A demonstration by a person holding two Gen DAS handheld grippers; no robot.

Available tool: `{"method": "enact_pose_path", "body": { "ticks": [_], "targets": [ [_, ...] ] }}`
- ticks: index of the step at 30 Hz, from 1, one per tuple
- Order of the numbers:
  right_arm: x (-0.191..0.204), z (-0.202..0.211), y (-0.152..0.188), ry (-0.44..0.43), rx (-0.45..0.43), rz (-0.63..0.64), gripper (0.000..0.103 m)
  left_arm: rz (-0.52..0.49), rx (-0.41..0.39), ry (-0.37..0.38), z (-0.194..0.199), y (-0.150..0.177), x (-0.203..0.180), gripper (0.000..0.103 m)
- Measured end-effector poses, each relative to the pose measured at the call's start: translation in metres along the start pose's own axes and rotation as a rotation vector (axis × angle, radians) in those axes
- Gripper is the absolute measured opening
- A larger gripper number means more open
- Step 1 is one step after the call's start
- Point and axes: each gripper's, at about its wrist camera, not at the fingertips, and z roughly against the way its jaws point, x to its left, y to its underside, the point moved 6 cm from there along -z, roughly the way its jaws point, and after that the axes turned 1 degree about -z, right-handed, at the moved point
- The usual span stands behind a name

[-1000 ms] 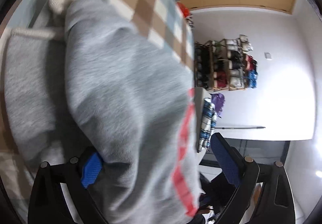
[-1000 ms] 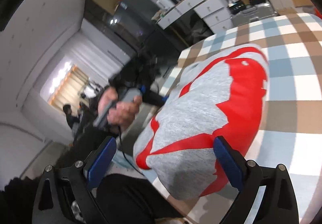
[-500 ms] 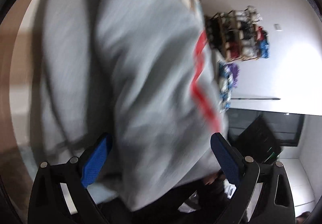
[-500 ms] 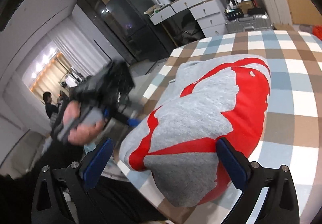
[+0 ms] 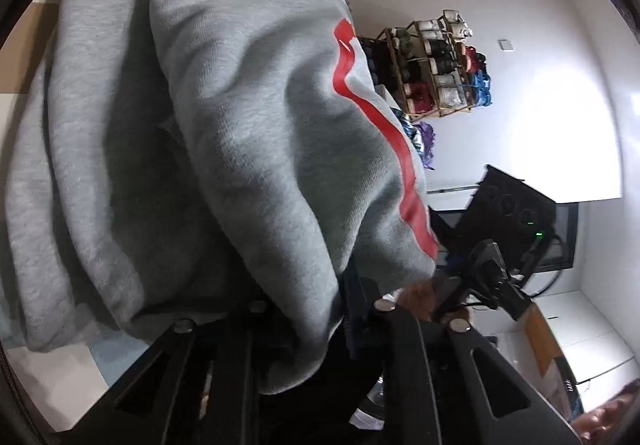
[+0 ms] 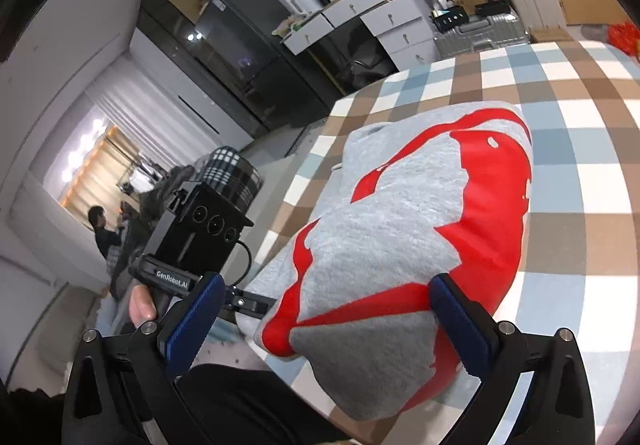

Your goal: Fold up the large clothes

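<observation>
A grey sweatshirt [image 6: 400, 213] with a big red print lies folded on the checked tablecloth [image 6: 580, 105], its near end hanging over the table edge. My left gripper [image 5: 316, 309] is at the garment's left edge; its jaws are closing, and a thick grey fold [image 5: 248, 149] sits between them and hides the pads. From the right wrist view the left gripper [image 6: 248, 301] reaches into that edge, held by a hand [image 6: 142, 305]. My right gripper [image 6: 324, 319] stands open astride the near corner, its blue pads [image 6: 460, 317] apart from the cloth.
A shoe rack [image 5: 436, 69] stands against the white wall. White drawers [image 6: 384, 17], a dark cabinet [image 6: 240, 57] and a silver suitcase [image 6: 476, 33] are beyond the table. A plaid bundle [image 6: 232, 181] lies to the left. A person [image 6: 102, 229] stands far off.
The left gripper moved in along the sweatshirt's edge and its wide jaws came together around a grey fold. The right gripper stayed open at the near corner.
</observation>
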Motion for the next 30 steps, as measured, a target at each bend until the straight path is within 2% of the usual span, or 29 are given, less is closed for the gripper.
{"method": "enact_pose_path", "body": {
  "ticks": [3,6,8,9,11,14,16,17,18,20,22,25,27,29,30],
  "targets": [
    [0.010,-0.003,-0.003,0.049,0.023,0.047,0.102,-0.002,-0.036,0.006,0.007,-0.008,-0.001,0.008],
    [0.025,-0.004,-0.013,0.043,0.035,0.093,0.095,-0.029,-0.089,0.026,0.034,-0.018,-0.007,0.008],
    [0.035,-0.013,-0.017,0.009,0.091,0.102,0.094,-0.055,-0.093,0.029,0.048,-0.021,-0.012,0.007],
    [0.038,-0.025,-0.017,0.004,0.155,0.094,0.094,-0.073,-0.112,0.016,0.057,-0.026,-0.016,0.007],
    [0.037,-0.043,-0.019,0.003,0.238,0.055,0.092,-0.105,-0.109,-0.015,0.066,-0.031,-0.019,0.007],
    [0.024,-0.063,-0.031,-0.092,0.306,-0.134,0.087,-0.097,-0.100,-0.054,0.074,-0.039,-0.011,0.007],
    [0.012,-0.079,-0.034,-0.130,0.369,-0.275,0.069,-0.076,-0.103,-0.054,0.083,-0.043,-0.002,0.007],
    [0.009,-0.085,-0.034,-0.128,0.398,-0.305,0.063,-0.066,-0.115,-0.060,0.087,-0.040,0.002,0.007],
    [0.007,-0.092,-0.034,-0.111,0.429,-0.321,0.049,-0.063,-0.119,-0.052,0.090,-0.041,0.004,0.007],
    [0.002,-0.105,-0.034,-0.047,0.474,-0.330,0.037,-0.060,-0.134,-0.053,0.090,-0.039,0.006,0.007],
    [0.002,-0.114,-0.033,0.003,0.507,-0.305,0.028,-0.051,-0.127,-0.078,0.082,-0.031,0.015,0.007],
    [0.003,-0.116,-0.026,0.060,0.546,-0.245,0.020,-0.022,-0.053,-0.068,0.061,-0.012,0.023,0.008],
    [0.002,-0.111,-0.021,0.062,0.561,-0.221,0.018,0.003,-0.030,-0.050,0.050,0.000,0.029,0.015],
    [0.000,-0.102,-0.014,0.080,0.575,-0.195,0.009,0.024,-0.026,-0.018,0.040,0.005,0.027,0.047],
    [-0.002,-0.098,-0.012,0.096,0.582,-0.183,0.002,0.030,-0.028,-0.009,0.038,0.006,0.026,0.057]
  ]
}}
